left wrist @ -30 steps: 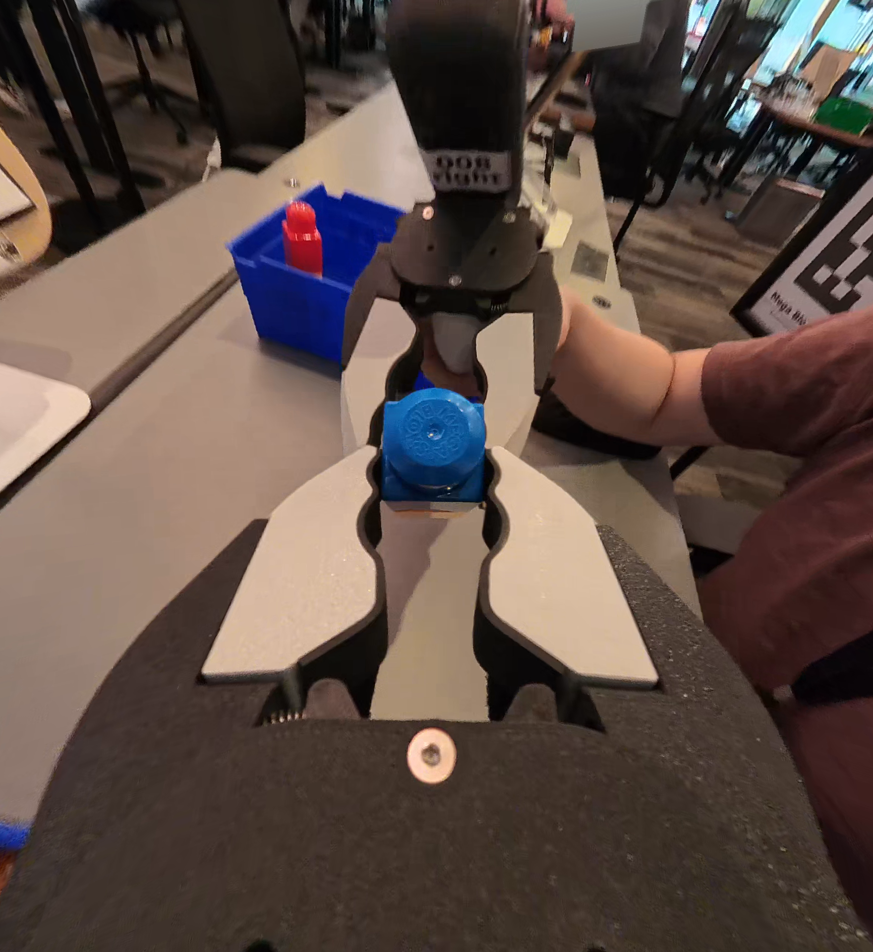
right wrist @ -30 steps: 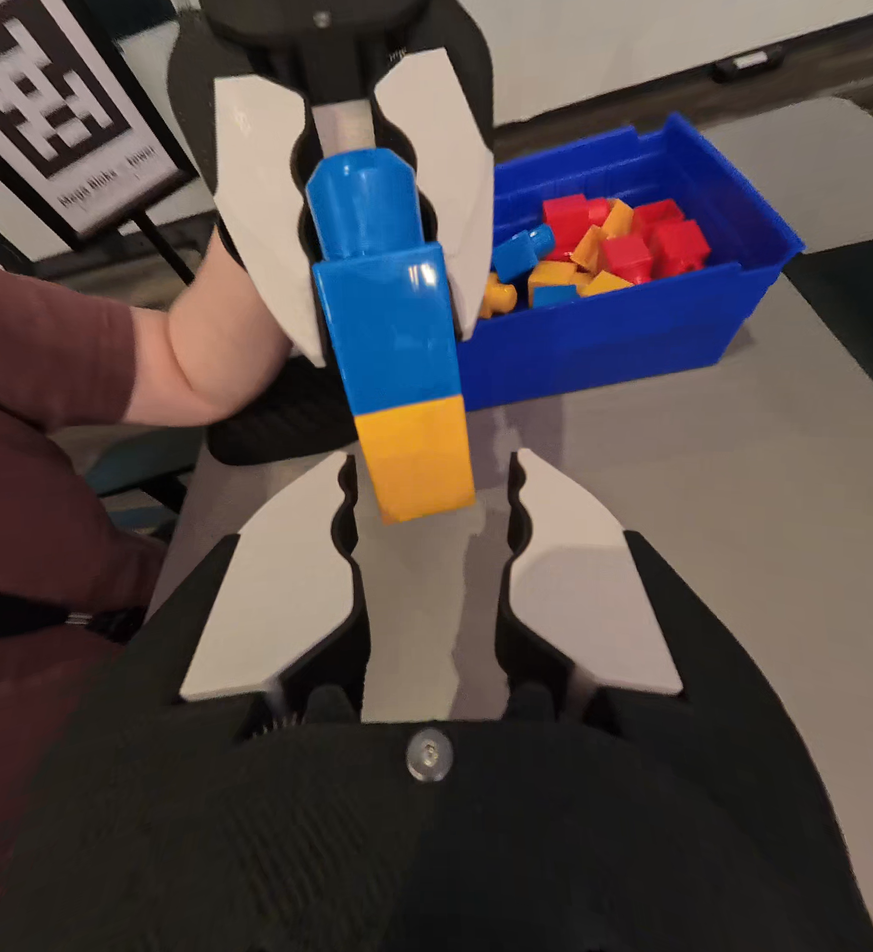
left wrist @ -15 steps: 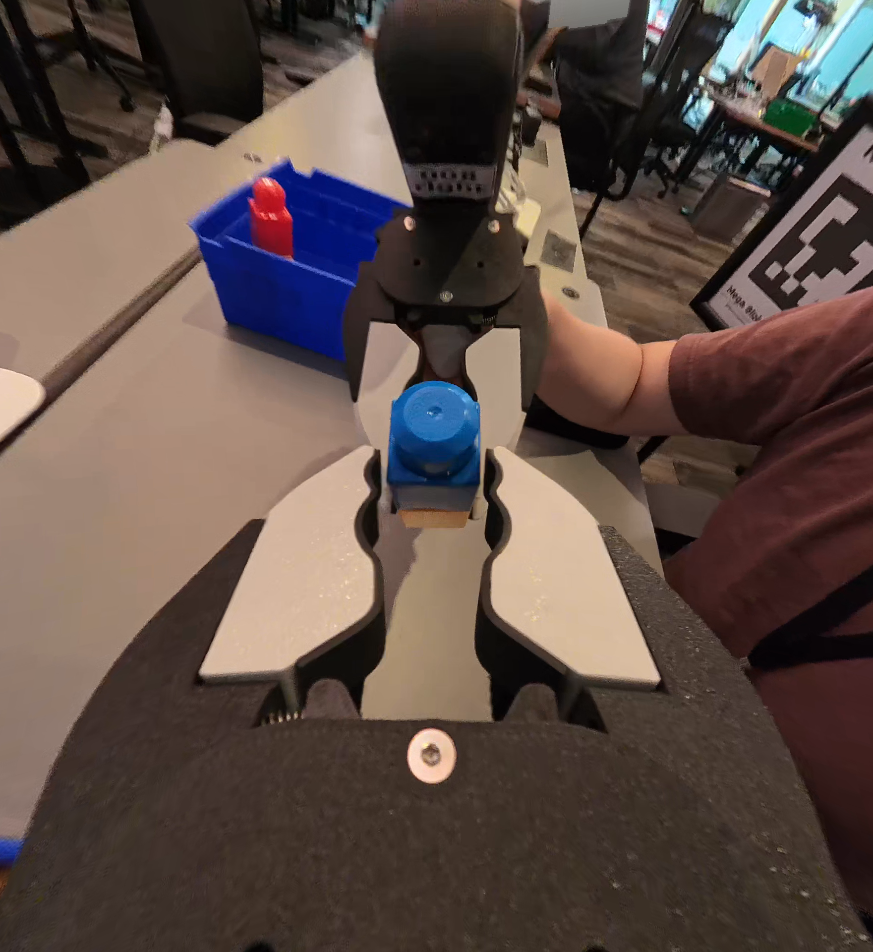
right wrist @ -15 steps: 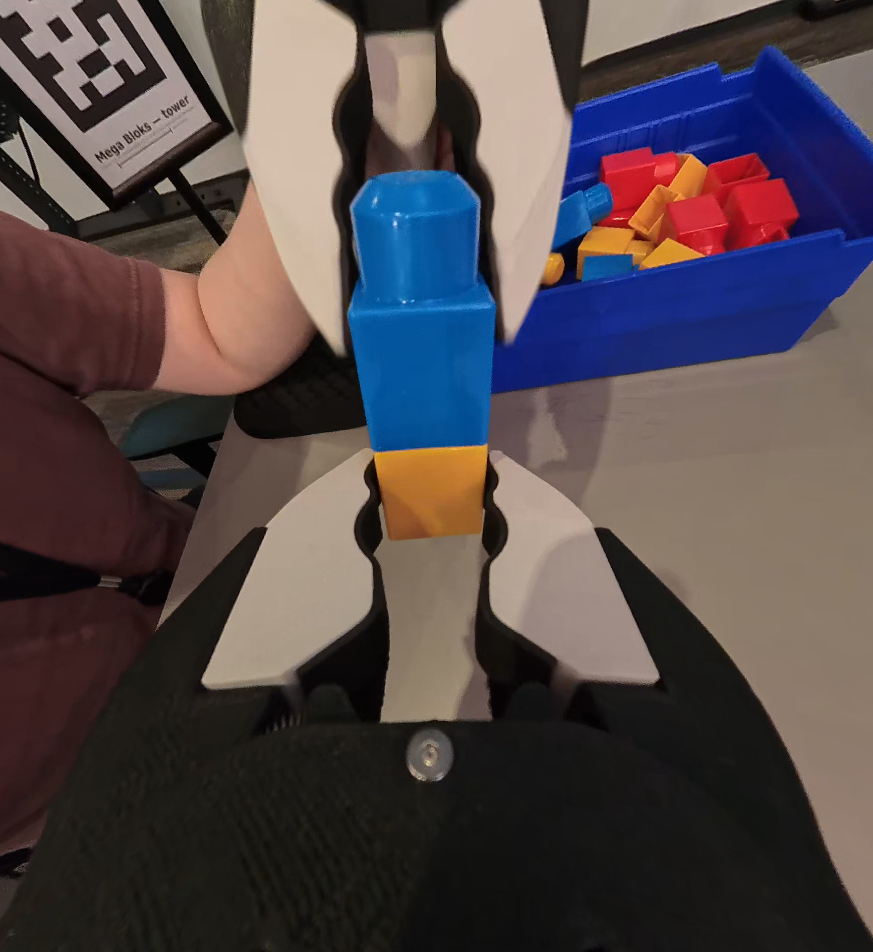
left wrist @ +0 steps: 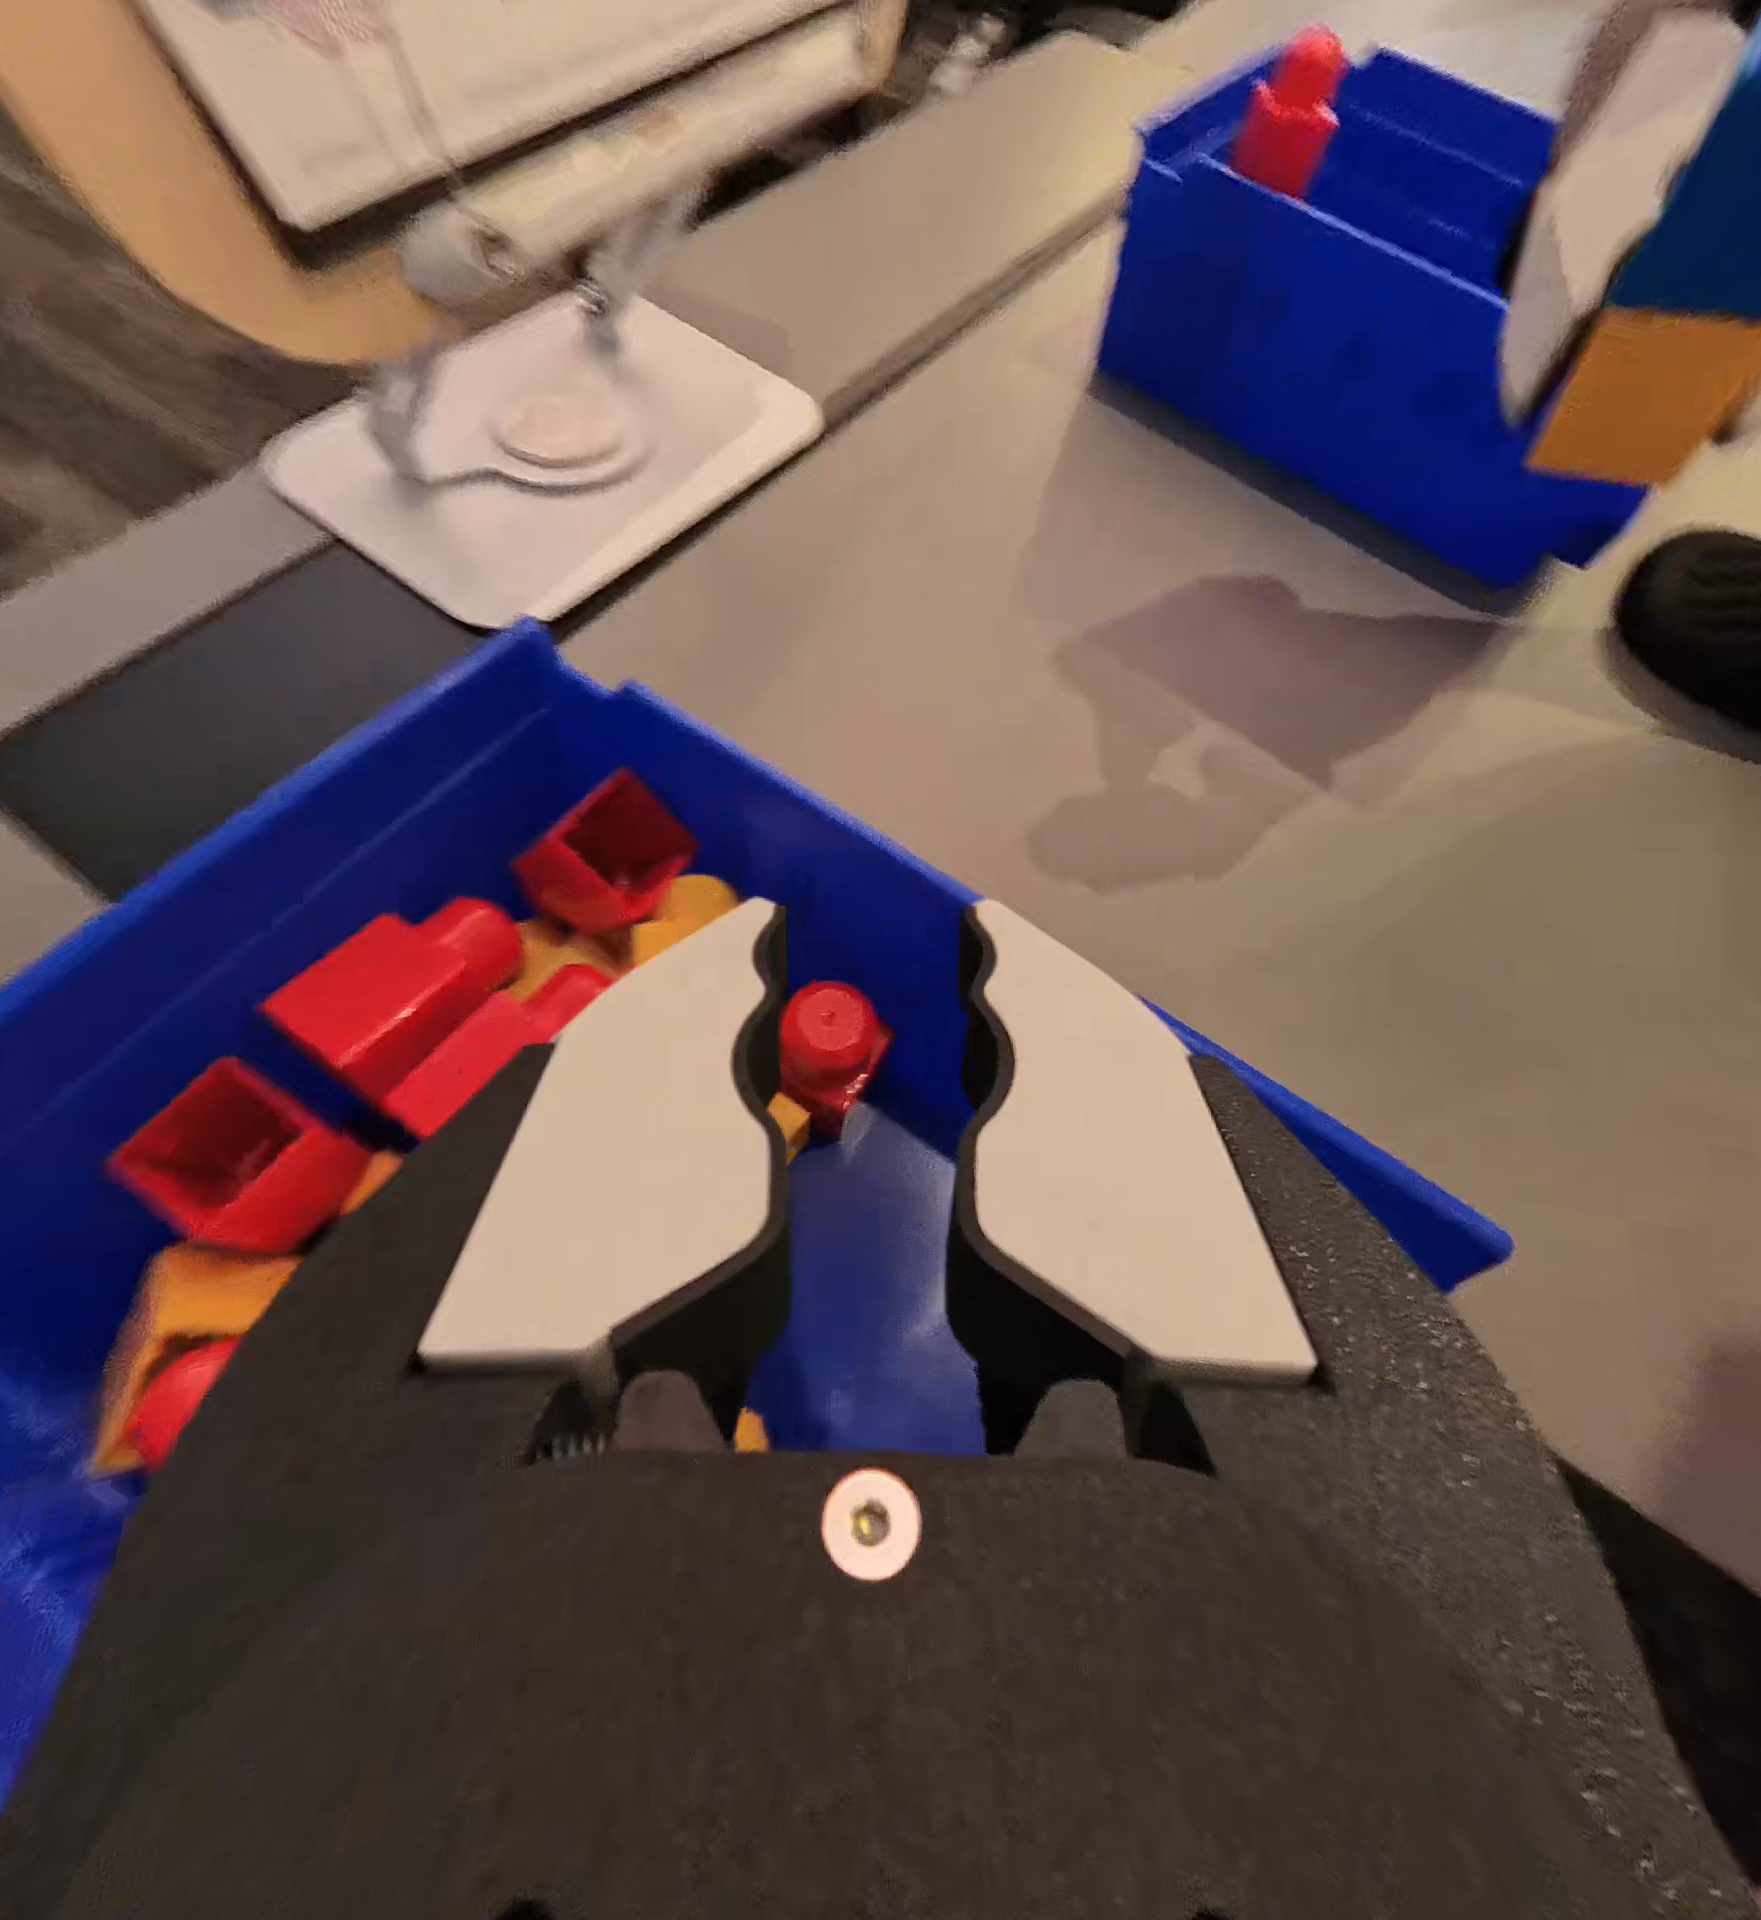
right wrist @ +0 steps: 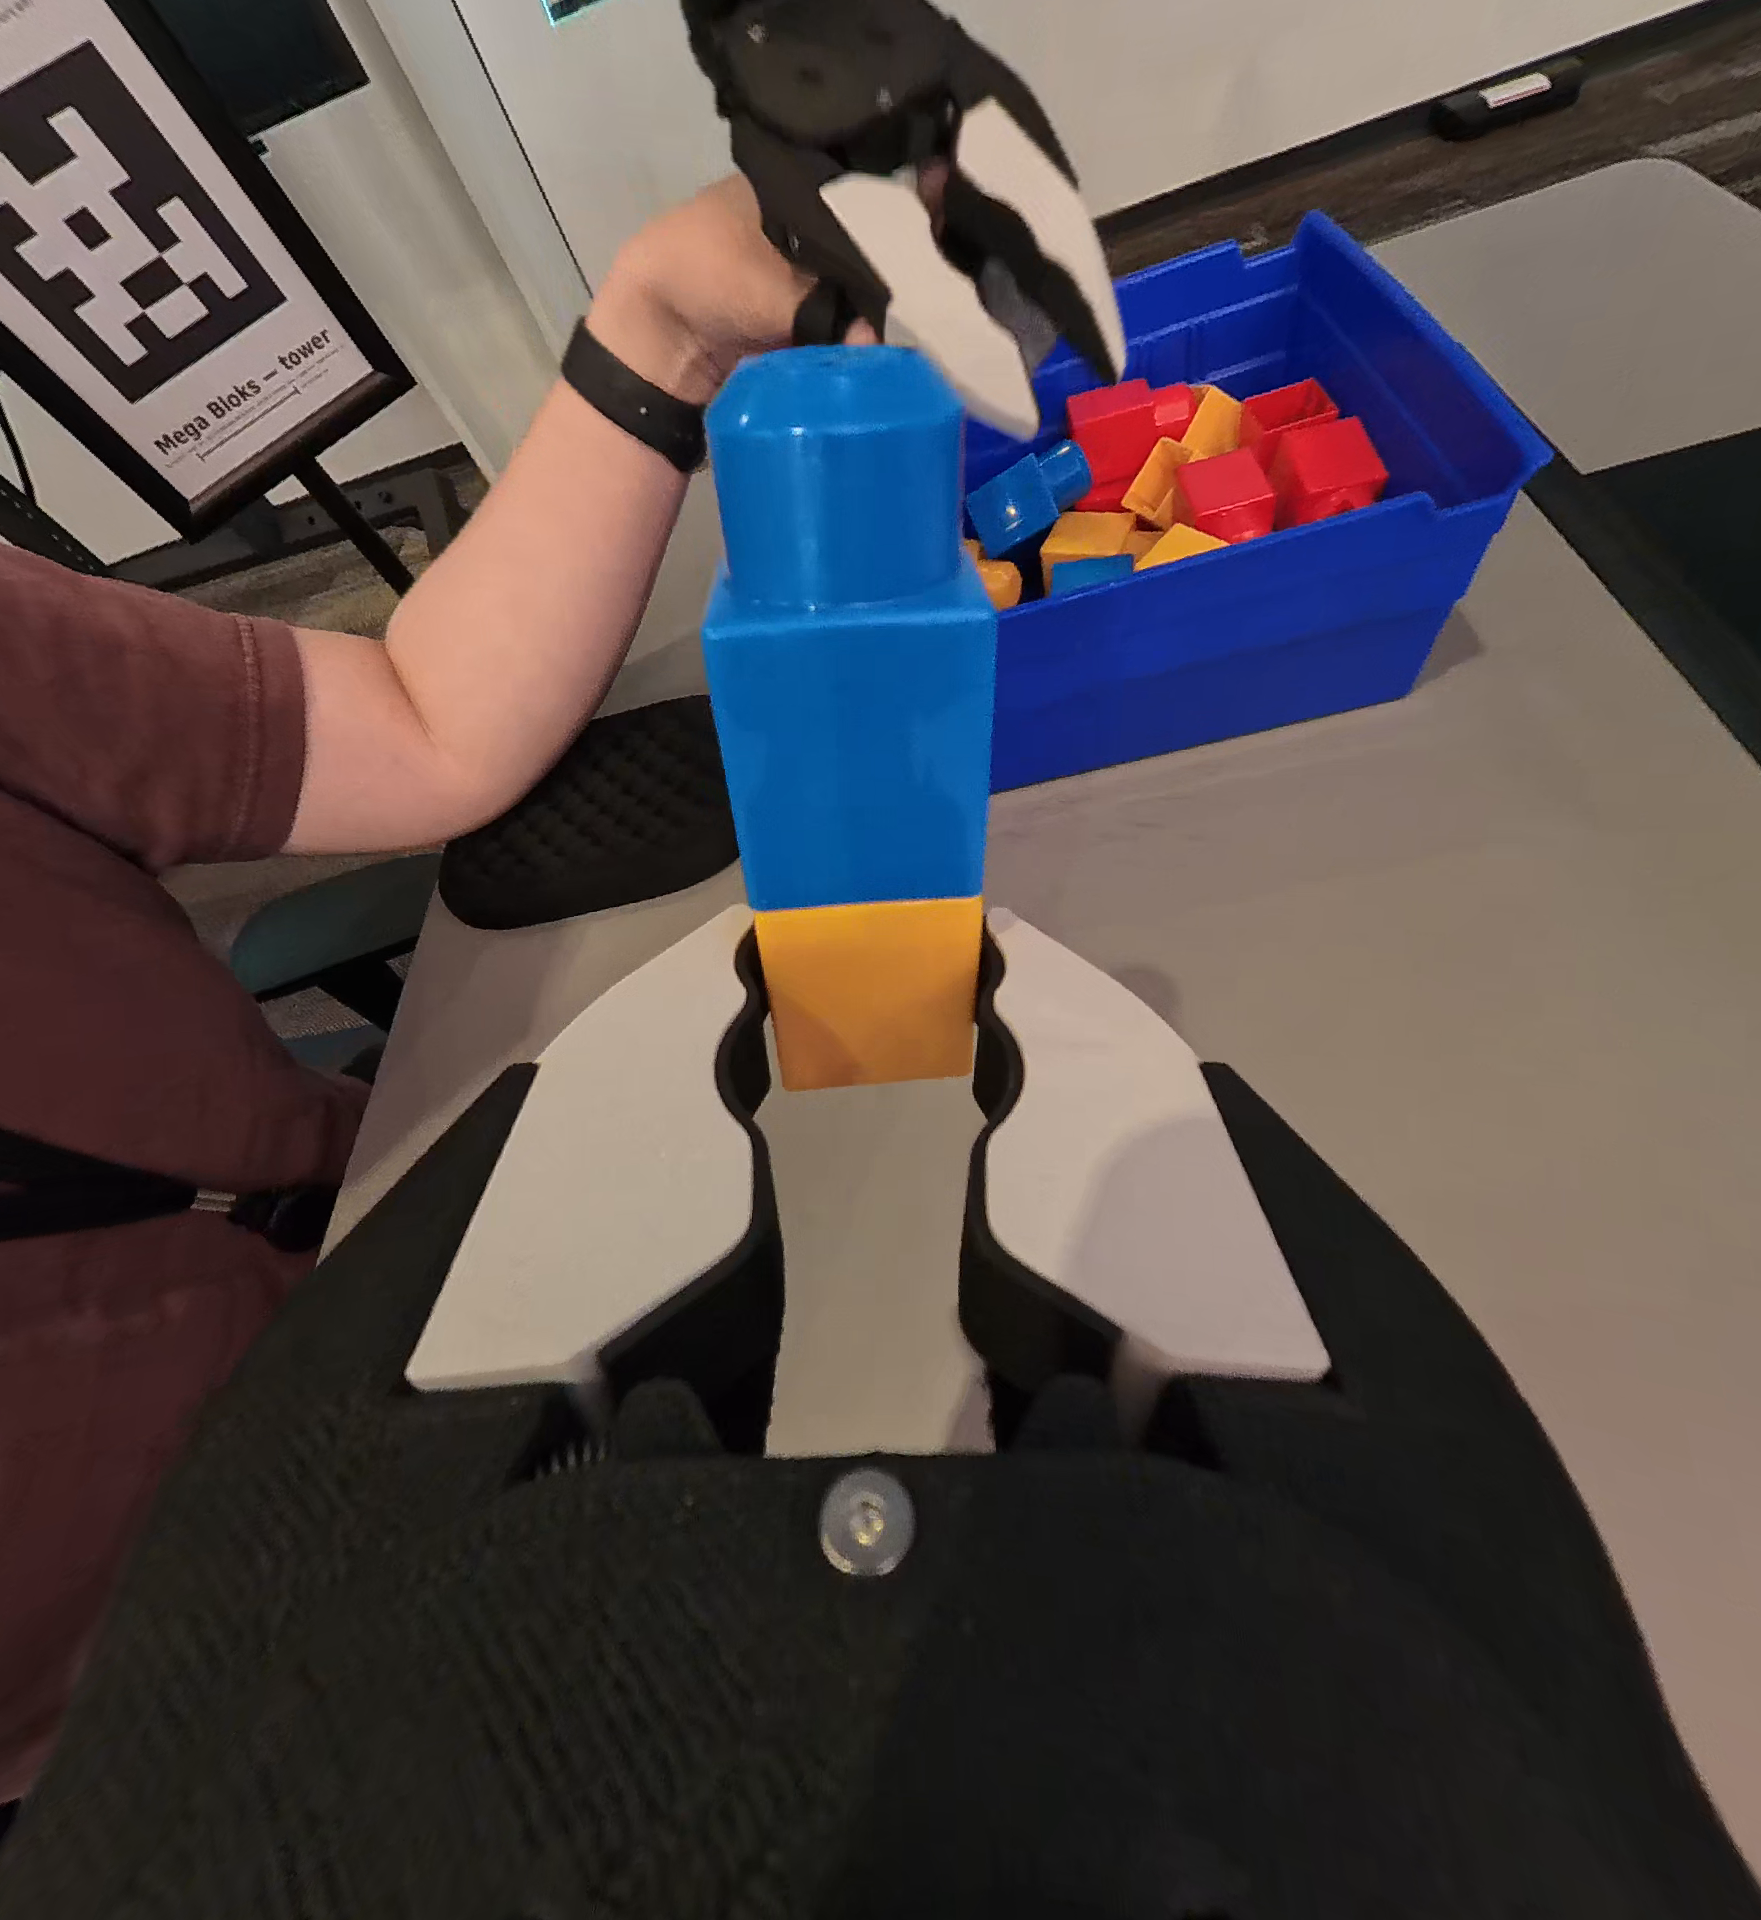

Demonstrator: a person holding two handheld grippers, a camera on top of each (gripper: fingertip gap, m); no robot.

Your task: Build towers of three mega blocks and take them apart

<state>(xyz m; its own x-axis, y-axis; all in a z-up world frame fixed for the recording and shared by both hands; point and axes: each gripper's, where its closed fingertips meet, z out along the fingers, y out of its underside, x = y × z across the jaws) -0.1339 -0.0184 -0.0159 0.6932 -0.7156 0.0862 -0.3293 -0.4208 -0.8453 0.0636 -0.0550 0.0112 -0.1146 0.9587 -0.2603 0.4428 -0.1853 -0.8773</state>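
Above bin (left wrist: 440, 769): left gripper (left wrist: 871, 1039) fingers apart, empty, over red block (left wrist: 829, 1039).
Right gripper (right wrist: 871, 997): fingers clamp yellow block (right wrist: 865, 997); blue block (right wrist: 845, 727) on top.
Risk: low grip; tower may tip.

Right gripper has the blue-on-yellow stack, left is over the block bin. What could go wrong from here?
1. The right gripper pinches only the yellow block; the tall blue block above it has no support, so a hard press from a third block may lever the stack in the fingers.
2. The left gripper is open over the crowded bin; closing on the red block by the wall may catch the wall or a neighbour.
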